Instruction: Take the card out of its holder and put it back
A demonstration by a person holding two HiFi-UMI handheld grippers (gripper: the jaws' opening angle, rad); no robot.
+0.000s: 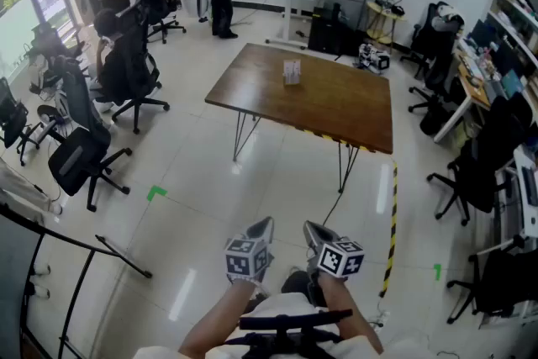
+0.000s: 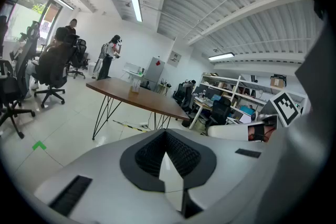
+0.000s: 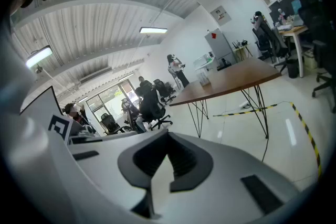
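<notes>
Closest to the head camera, two bare forearms hold the left gripper (image 1: 262, 224) and the right gripper (image 1: 313, 228) side by side just in front of the body, both tilted a little downward over the pale tiled floor (image 1: 210, 181). In the left gripper view the left gripper's (image 2: 167, 157) dark ribbed pads meet with nothing between them, and in the right gripper view the right gripper's (image 3: 168, 157) jaws are likewise pressed together and empty. The card holder (image 1: 292, 71) stands upright on the brown wooden table (image 1: 336, 101), well apart from both grippers, towards the table's far edge; it also shows small in the left gripper view (image 2: 135, 86) and the right gripper view (image 3: 205, 80). It is too small to tell the card from the holder. A yellow-and-black tape line (image 1: 392, 223) runs along the floor beside the table's near right corner. Black office chairs (image 1: 134, 76) stand at the left, where people sit and stand.
</notes>
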